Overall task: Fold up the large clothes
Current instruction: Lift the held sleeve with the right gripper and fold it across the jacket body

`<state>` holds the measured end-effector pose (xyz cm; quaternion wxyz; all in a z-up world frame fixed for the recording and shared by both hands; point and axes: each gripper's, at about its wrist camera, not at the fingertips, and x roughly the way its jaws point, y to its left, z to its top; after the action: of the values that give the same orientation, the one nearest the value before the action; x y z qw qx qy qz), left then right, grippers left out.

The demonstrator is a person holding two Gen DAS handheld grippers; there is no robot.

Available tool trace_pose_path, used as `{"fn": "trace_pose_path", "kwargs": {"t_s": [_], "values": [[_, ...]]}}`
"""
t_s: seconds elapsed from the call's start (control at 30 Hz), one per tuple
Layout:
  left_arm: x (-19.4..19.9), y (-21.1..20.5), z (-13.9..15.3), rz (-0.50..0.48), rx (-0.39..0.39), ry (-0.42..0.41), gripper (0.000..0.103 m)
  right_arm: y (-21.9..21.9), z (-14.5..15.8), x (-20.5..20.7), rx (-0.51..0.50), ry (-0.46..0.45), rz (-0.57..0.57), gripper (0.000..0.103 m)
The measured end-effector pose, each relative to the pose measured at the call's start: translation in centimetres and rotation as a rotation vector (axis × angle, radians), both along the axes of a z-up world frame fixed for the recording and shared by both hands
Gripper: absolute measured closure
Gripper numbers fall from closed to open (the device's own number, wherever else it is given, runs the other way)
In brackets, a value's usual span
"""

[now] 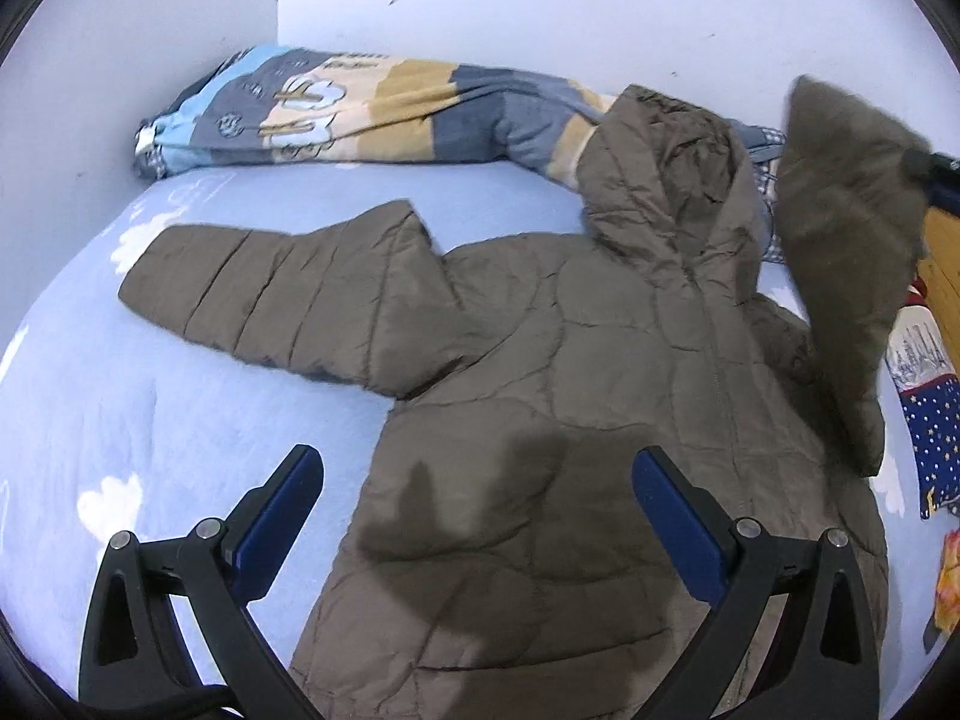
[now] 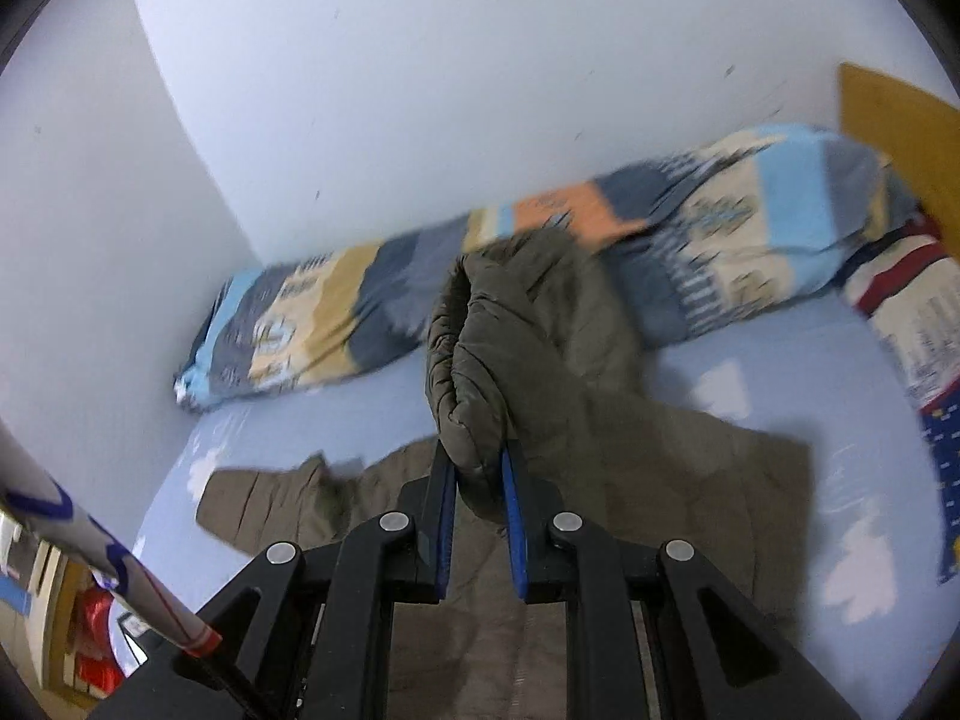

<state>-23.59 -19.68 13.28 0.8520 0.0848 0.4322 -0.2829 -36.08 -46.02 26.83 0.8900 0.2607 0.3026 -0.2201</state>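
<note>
A brown quilted hooded jacket (image 1: 540, 372) lies front up on the light blue bed. Its left sleeve (image 1: 264, 288) lies spread to the left. Its hood (image 1: 666, 174) rests against the rolled quilt. My left gripper (image 1: 477, 480) is open and empty above the jacket's lower body. My right gripper (image 2: 480, 468) is shut on the jacket's right sleeve (image 2: 474, 372) and holds it lifted above the jacket. That raised sleeve (image 1: 846, 252) shows blurred at the right of the left wrist view.
A rolled patterned quilt (image 1: 372, 114) lies along the white wall at the back of the bed (image 1: 120, 420). A wooden headboard (image 2: 894, 132) and a star-patterned pillow (image 1: 936, 432) are at the right. A white pole (image 2: 102, 546) stands at the left.
</note>
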Motion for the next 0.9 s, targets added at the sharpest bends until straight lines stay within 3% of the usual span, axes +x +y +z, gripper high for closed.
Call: {"fn": "trace_pose_path", "kwargs": {"t_s": [0.37,0.67,0.73,0.77,0.9], "values": [[2.9,3.1,-1.6,0.133,0.020,0.078,0.000,5.0,-12.3,9.1,0.089,0.159,0.149,0.087],[3.6,3.5,-1.6,0.153,0.021,0.075,0.000,6.5,-18.8,11.5,0.148,0.225,0.189,0.085],[3.6,3.4,-1.6,0.154,0.023,0.074,0.000,6.2,-19.4,11.6,0.190,0.220,0.197,0.076],[3.6,3.4,-1.6,0.155,0.022,0.073,0.000,6.1,-19.6,11.4,0.231,0.208,0.215,0.065],[3.6,3.0,-1.6,0.149,0.023,0.055,0.000,5.8,-17.3,9.2,0.260,0.120,0.259,0.053]]}}
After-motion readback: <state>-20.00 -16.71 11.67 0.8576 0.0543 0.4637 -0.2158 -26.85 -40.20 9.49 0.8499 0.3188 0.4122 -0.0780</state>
